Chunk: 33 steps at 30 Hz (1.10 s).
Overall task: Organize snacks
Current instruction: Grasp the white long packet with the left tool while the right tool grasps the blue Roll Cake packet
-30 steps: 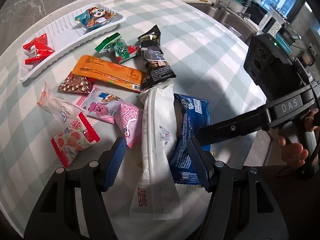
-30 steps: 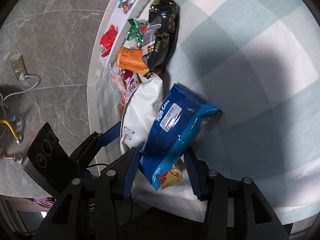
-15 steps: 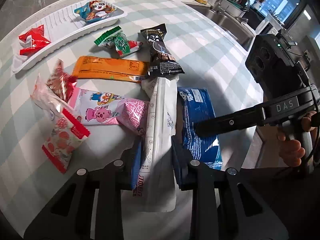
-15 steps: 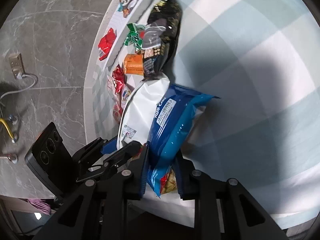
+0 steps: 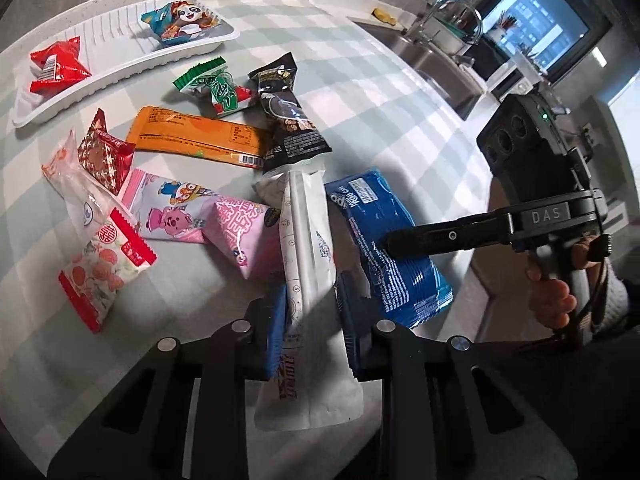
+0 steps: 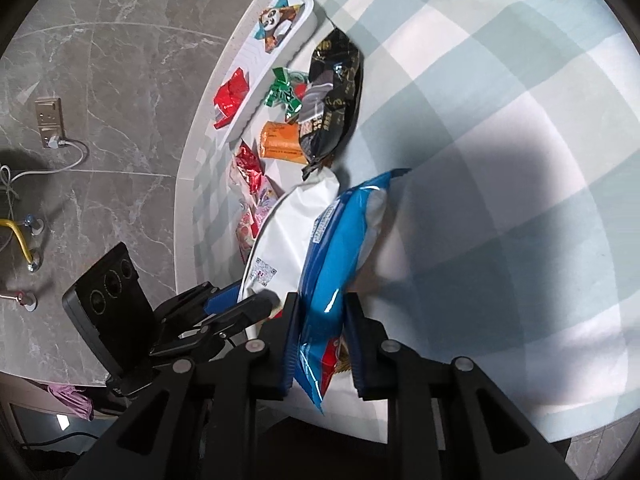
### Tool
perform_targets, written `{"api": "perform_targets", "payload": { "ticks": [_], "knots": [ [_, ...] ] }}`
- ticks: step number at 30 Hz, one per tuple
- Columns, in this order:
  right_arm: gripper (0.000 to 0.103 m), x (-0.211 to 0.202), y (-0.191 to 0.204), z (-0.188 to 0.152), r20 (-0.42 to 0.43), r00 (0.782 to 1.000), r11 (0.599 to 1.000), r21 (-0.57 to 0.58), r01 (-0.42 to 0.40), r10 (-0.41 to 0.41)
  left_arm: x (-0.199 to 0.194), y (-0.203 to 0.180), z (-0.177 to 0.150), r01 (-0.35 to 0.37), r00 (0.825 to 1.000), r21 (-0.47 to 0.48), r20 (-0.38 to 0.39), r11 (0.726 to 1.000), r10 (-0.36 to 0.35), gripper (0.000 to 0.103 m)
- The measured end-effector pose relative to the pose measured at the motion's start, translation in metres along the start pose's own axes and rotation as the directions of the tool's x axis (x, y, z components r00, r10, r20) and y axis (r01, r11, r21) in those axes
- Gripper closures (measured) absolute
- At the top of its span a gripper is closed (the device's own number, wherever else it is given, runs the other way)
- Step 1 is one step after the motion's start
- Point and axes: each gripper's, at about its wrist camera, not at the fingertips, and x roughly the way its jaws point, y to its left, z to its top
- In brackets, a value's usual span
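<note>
The left gripper [image 5: 310,320] clamps the white packet [image 5: 308,264], the right gripper [image 6: 320,336] clamps the blue packet [image 6: 336,248], whose lower end hides behind the fingers.

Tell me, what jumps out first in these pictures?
Two black grippers, each clamped on a snack: the left gripper pinches a long white pouch, the right gripper a blue pack beside it. Behind them colourful wrappers litter a checked tablecloth, and a white tray at the far edge holds two snacks.
</note>
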Motion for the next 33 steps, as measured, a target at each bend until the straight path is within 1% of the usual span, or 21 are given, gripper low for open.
{"api": "perform_targets", "payload": {
  "ticks": [2, 6, 9, 11, 13, 16, 18, 23, 25, 27, 29, 30, 33],
  "knots": [
    [0.079, -0.003, 0.0, -0.001, 0.002, 1.0, 1.0, -0.001, -0.009, 0.009, -0.004, 0.0, -0.001, 0.023, 1.0, -0.012, 0.005, 1.0, -0.023, 0.082],
    [0.079, -0.007, 0.002, -0.002, 0.003, 1.0, 1.0, -0.007, -0.024, 0.024, -0.01, 0.004, -0.005, 0.041, 0.999, -0.033, 0.008, 0.999, -0.041, 0.082],
    [0.079, -0.006, 0.007, -0.002, 0.007, 1.0, 0.999, -0.052, 0.016, -0.016, -0.009, 0.002, -0.005, 0.01, 1.0, -0.02, 0.002, 1.0, -0.01, 0.082],
    [0.079, -0.001, 0.01, -0.001, -0.003, 0.999, 0.996, -0.082, 0.047, -0.047, -0.005, 0.0, -0.004, -0.032, 0.999, -0.005, -0.007, 0.999, 0.031, 0.081],
    [0.076, 0.003, 0.01, -0.001, -0.004, 0.996, 0.989, -0.117, 0.09, -0.091, 0.002, -0.002, -0.004, -0.066, 0.997, 0.006, -0.029, 0.998, 0.066, 0.08],
    [0.075, 0.011, 0.009, -0.002, -0.009, 0.992, 0.983, -0.139, 0.123, -0.126, 0.01, -0.003, -0.003, -0.085, 0.995, 0.019, -0.047, 0.996, 0.086, 0.079],
    [0.075, 0.013, 0.007, -0.001, -0.009, 0.992, 0.982, -0.142, 0.127, -0.13, 0.015, -0.005, -0.002, -0.101, 0.993, 0.03, -0.054, 0.994, 0.102, 0.078],
    [0.073, 0.017, 0.004, 0.001, -0.013, 0.99, 0.979, -0.147, 0.14, -0.144, 0.025, -0.006, 0.001, -0.103, 0.992, 0.043, -0.067, 0.994, 0.106, 0.078],
    [0.073, 0.018, 0.004, 0.001, -0.012, 0.989, 0.977, -0.156, 0.142, -0.146, 0.028, -0.004, 0.003, -0.088, 0.994, 0.031, -0.066, 0.996, 0.09, 0.078],
    [0.075, 0.018, 0.002, 0.002, -0.011, 0.99, 0.979, -0.153, 0.135, -0.138, 0.029, -0.001, 0.005, -0.055, 0.997, 0.008, -0.062, 0.998, 0.056, 0.078],
    [0.076, 0.017, 0.001, 0.003, -0.013, 0.993, 0.983, -0.141, 0.115, -0.118, 0.027, 0.002, 0.007, -0.028, 0.999, -0.015, -0.046, 0.999, 0.027, 0.079],
    [0.076, 0.016, -0.001, 0.003, -0.015, 0.994, 0.986, -0.134, 0.103, -0.106, 0.025, 0.004, 0.007, 0.006, 0.999, -0.03, -0.04, 1.0, -0.007, 0.079],
    [0.077, 0.012, -0.009, 0.003, -0.026, 0.998, 0.995, -0.094, 0.046, -0.049, 0.022, 0.007, 0.007, 0.056, 0.998, -0.054, -0.024, 0.997, -0.057, 0.08]
  ]
}}
